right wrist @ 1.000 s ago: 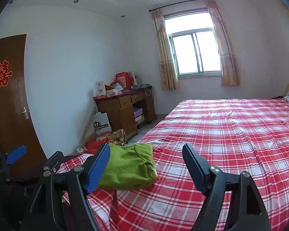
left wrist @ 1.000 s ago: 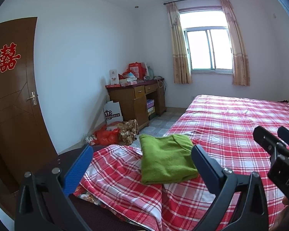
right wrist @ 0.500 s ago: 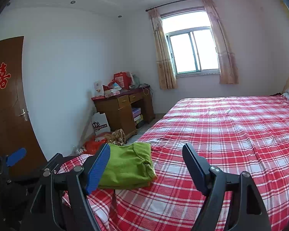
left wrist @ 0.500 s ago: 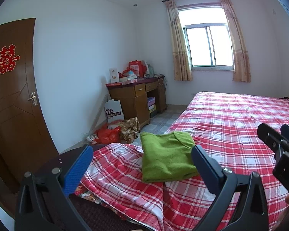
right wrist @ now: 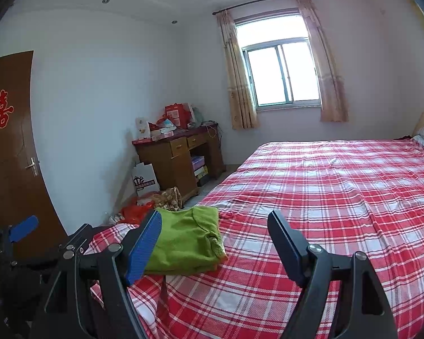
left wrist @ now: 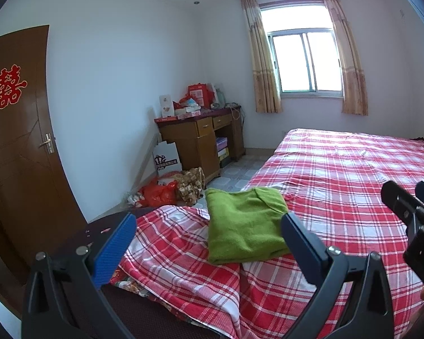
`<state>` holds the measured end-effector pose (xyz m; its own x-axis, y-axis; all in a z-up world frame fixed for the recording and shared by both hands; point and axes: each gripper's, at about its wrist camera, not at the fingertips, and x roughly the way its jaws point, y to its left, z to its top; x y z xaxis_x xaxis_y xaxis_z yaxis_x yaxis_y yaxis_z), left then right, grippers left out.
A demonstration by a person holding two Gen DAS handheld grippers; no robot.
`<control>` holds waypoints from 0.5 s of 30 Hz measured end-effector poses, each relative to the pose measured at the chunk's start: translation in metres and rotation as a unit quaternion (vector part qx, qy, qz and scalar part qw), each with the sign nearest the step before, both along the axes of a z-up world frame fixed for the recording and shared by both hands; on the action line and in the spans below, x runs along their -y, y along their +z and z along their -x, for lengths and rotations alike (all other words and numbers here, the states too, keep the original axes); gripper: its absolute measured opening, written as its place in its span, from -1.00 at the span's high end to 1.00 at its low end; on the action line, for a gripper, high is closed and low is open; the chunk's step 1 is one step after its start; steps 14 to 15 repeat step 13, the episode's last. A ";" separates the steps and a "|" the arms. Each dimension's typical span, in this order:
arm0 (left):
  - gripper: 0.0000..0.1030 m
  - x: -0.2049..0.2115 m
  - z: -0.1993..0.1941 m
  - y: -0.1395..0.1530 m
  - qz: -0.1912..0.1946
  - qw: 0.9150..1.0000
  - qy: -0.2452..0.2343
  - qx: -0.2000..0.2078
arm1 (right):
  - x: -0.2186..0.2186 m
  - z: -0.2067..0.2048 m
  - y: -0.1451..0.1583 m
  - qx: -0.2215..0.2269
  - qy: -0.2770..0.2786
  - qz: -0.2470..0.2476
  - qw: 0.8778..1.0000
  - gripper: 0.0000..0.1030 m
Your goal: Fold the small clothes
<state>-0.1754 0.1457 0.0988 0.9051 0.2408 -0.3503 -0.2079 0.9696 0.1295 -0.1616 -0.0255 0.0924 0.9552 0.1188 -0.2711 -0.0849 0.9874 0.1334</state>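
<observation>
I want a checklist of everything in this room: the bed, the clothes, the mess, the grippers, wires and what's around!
Surface: bed with red plaid sheet, rumpled at the near corner.
Job's things: green garment, folded, lying near the bed's corner.
Clutter: red bag and paper bag on the floor; boxes on the desk.
Grippers: left gripper and right gripper open, holding nothing.
Cables: nothing seen.
Surroundings: door, curtained window.

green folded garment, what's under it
The green folded garment lies on the red plaid bedsheet near the bed's corner. The sheet directly beneath is covered, so anything there cannot be seen.
</observation>
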 end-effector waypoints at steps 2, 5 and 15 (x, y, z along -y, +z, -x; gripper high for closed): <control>-1.00 0.000 -0.002 -0.001 0.004 1.000 -0.005 -0.007 | -0.002 0.000 0.000 -0.001 0.001 0.002 1.000 -0.51; -1.00 -0.002 -0.006 -0.004 0.025 0.999 -0.032 -0.019 | -0.001 -0.001 -0.002 -0.003 0.001 0.003 1.000 -0.51; -1.00 -0.008 -0.020 -0.014 0.033 0.998 -0.027 -0.039 | 0.003 -0.007 -0.008 -0.012 -0.002 -0.002 1.000 -0.51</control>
